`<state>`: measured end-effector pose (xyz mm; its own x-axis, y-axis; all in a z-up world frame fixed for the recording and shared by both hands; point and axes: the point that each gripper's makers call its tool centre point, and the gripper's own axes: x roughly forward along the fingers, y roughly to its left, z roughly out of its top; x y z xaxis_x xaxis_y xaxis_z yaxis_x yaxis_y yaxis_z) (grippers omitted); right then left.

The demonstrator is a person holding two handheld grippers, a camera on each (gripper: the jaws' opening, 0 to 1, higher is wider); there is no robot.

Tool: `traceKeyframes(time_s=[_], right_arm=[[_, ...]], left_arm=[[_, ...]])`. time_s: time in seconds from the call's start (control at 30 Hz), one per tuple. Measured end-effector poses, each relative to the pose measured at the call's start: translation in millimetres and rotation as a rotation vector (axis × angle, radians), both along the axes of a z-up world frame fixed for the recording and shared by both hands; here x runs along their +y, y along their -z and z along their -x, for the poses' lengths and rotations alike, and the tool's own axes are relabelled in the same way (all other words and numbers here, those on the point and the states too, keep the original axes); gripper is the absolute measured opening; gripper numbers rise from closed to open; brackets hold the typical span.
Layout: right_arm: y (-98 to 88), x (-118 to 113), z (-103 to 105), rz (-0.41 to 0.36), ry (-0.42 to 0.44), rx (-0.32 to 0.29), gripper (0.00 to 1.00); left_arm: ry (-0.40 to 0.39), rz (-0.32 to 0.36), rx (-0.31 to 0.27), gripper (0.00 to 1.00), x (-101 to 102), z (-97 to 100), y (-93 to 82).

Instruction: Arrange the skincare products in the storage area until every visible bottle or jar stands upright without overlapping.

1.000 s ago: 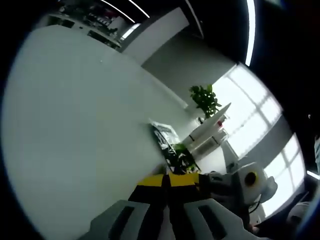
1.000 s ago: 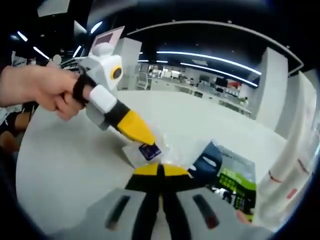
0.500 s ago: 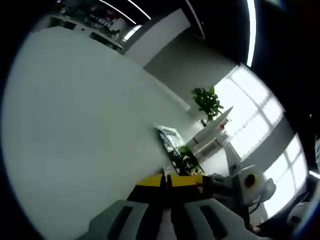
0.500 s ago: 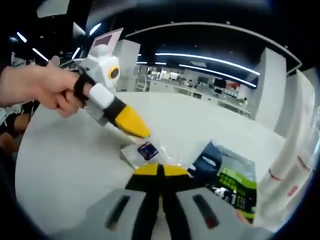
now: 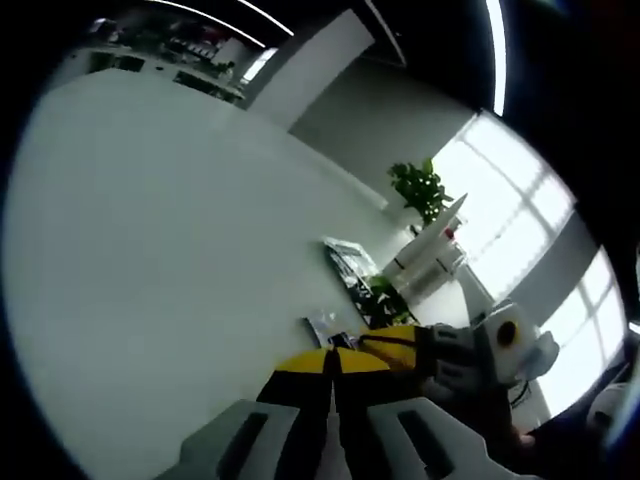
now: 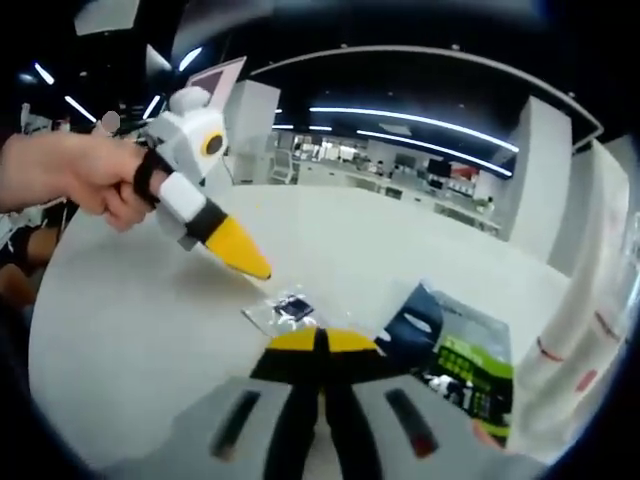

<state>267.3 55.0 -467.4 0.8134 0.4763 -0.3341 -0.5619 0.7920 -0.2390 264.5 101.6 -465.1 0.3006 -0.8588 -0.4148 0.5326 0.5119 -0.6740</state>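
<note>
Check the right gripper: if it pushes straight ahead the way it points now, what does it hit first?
Most likely the clear sachet lying flat on the table, just beyond the right gripper tips. The left gripper sits off-line to the left. Depth is uncertain.

I see a broad, round-edged white table (image 6: 150, 330) spreading across the middle of the right gripper view and across the left half of the left gripper view (image 5: 150, 250). Lying flat on it, just below centre in the right gripper view, is a small clear plastic sachet with a dark blue label (image 6: 285, 310); it sits lower centre in the left gripper view (image 5: 322, 330). At lower right lies a flat dark pouch with green printed panels (image 6: 455, 355), seen right of centre in the left gripper view (image 5: 352, 275).
</note>
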Motion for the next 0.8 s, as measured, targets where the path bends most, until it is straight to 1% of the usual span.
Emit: traceKeyframes(time_s=[0.33, 0.73, 0.8], right_arm=[[-0.2, -1, 0, 0.001, 0.002, -0.004, 0.00], [-0.1, -4, 1, -0.001, 0.014, -0.005, 0.00], [0.0, -4, 1, -0.001, 0.014, -0.005, 0.00]], left_arm=[[0.019, -0.010, 0.008, 0.00, -7, 1.1, 7.6], [0.024, 0.006, 0.010, 0.00, -10, -0.4, 6.5], [0.022, 0.013, 0.018, 0.00, -10, -0.5, 6.2]])
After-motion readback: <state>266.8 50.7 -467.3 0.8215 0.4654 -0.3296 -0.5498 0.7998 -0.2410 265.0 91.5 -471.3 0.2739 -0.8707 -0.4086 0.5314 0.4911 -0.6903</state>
